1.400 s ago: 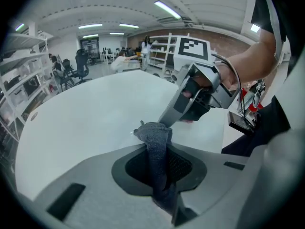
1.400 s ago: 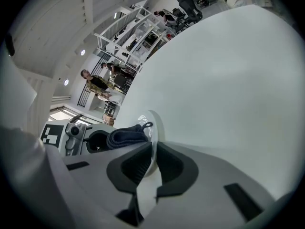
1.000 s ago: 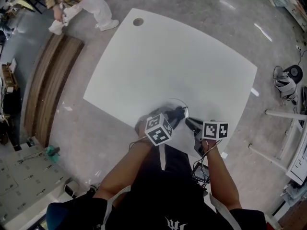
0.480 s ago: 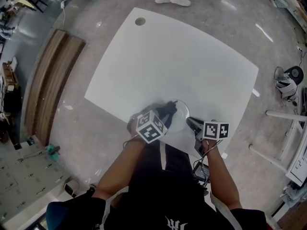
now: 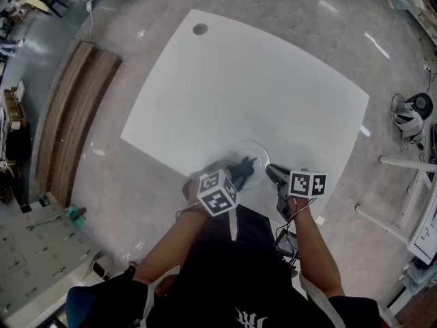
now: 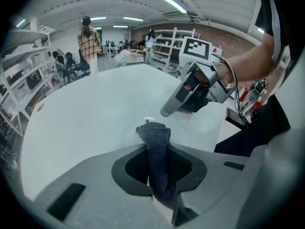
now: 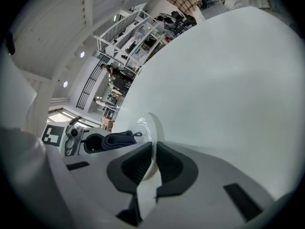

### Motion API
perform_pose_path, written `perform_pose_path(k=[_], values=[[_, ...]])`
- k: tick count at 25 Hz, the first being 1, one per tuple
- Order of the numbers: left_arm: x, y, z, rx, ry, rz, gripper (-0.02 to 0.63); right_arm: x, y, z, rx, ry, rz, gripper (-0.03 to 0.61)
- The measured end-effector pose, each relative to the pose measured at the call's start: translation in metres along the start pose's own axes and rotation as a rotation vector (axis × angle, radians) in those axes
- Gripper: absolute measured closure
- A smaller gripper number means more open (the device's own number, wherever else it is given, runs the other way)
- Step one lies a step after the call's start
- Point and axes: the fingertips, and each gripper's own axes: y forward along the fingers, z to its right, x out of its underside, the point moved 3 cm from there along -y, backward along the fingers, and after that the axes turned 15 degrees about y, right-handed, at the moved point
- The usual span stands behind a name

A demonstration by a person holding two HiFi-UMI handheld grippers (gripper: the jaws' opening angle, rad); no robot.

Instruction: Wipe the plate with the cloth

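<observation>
A white plate (image 5: 255, 161) lies near the front edge of the white table (image 5: 239, 87). My right gripper (image 5: 269, 171) is shut on the plate's rim (image 7: 151, 149), which stands between its jaws in the right gripper view. My left gripper (image 5: 237, 172) is shut on a dark grey cloth (image 6: 156, 149). The cloth (image 5: 243, 165) rests on the plate's left part, and the cloth (image 7: 119, 139) also shows against the plate (image 7: 145, 130) in the right gripper view. The right gripper (image 6: 183, 97) appears ahead in the left gripper view.
The table has a round hole (image 5: 199, 29) at its far left corner. A wooden bench (image 5: 72, 115) lies on the floor to the left. White table legs (image 5: 410, 197) and a fan (image 5: 410, 111) stand at the right. A person (image 6: 88, 42) stands beyond the table.
My left gripper with the cloth swept left across the plate and then came back a little toward its middle. The right gripper stayed still. The person behind the table walked to the right.
</observation>
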Motion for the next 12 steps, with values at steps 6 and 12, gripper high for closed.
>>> perform_pose_path(k=[6,12], values=[[-0.023,0.023,0.01,0.042,0.024,0.028,0.559,0.001,-0.001,0.002,-0.001,0.005,0.005,0.552],[-0.025,0.028,-0.015,0.019,0.0,0.025,0.558,0.002,-0.003,0.001,-0.005,0.006,0.005,0.552]])
